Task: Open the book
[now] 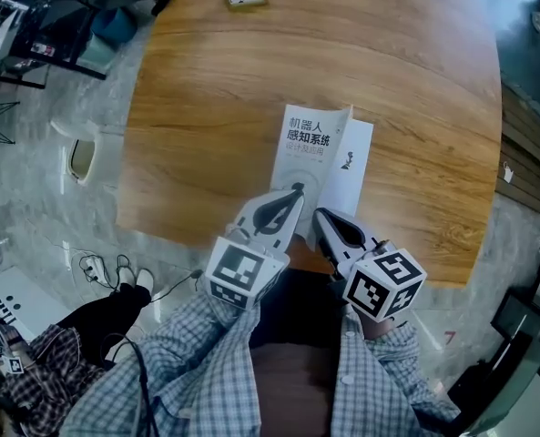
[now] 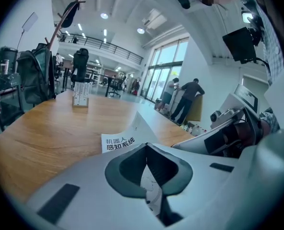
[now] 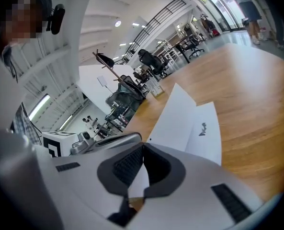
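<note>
Now the right tool (image 1: 317, 214) pinches the book (image 1: 308, 141) by its lifted near edge (left tool (image 1: 296, 189) alongside, pressed together).

Room looking bright and even. Ceiling lights (image 2: 104, 16) glowing overhead, daylight pouring through tall windows (image 2: 164, 75) at far end, blowing out slightly. Table (image 1: 206, 107) catching soft sheen, only faint shadows showing. Book (image 1: 310, 148) pages glaring white, cover print reading sharp from head view. Both gripper views bending hard like fisheye, corners going black. Left gripper (image 2: 146, 146) and right gripper (image 3: 143, 144) filling foreground, blurring up close. Whole thing leaning cool, bluish; floor (image 1: 60, 198) around table looking dimmer.
</note>
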`<control>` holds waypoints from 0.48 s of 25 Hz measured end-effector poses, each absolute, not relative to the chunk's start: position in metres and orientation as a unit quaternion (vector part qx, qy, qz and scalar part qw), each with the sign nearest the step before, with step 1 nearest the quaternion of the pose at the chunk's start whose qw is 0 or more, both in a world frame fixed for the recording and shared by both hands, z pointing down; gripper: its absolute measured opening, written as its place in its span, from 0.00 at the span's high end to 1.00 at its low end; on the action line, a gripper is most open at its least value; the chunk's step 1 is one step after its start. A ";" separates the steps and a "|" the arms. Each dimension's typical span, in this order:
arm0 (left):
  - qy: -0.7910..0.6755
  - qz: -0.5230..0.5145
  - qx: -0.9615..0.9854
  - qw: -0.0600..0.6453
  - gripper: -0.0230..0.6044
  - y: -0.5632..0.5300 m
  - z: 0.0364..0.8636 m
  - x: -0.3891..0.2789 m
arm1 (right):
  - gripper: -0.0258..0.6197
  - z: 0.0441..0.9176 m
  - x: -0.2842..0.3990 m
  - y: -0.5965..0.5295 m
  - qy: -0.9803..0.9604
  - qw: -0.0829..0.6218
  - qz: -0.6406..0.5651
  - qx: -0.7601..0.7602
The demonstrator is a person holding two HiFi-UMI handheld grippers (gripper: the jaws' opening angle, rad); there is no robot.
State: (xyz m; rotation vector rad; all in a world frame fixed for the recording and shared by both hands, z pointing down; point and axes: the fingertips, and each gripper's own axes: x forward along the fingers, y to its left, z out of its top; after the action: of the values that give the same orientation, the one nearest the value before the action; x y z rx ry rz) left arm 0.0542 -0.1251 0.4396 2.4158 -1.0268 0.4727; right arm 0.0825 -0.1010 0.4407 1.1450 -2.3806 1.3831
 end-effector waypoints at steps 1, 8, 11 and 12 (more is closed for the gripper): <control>-0.380 0.171 0.878 0.236 0.95 -0.126 0.440 0.050 | 0.93 0.439 0.076 -0.102 -0.801 0.079 0.461 0.374; -0.428 0.165 0.858 0.230 0.95 -0.136 0.432 0.011 | 0.93 0.426 0.032 -0.110 -0.836 0.074 0.446 0.312; -0.457 0.154 0.847 0.224 0.95 -0.143 0.421 -0.012 | 0.93 0.421 0.014 -0.111 -0.849 0.071 0.442 0.283; -0.466 0.150 0.844 0.221 0.95 -0.145 0.417 -0.020 | 0.93 0.420 0.007 -0.112 -0.852 0.070 0.441 0.275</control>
State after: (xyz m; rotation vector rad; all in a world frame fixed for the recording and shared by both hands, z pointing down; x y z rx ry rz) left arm -0.0199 -0.1448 0.4170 2.3331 -1.2873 0.4151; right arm 0.0068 -0.1123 0.4201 0.8263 -2.5629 1.3254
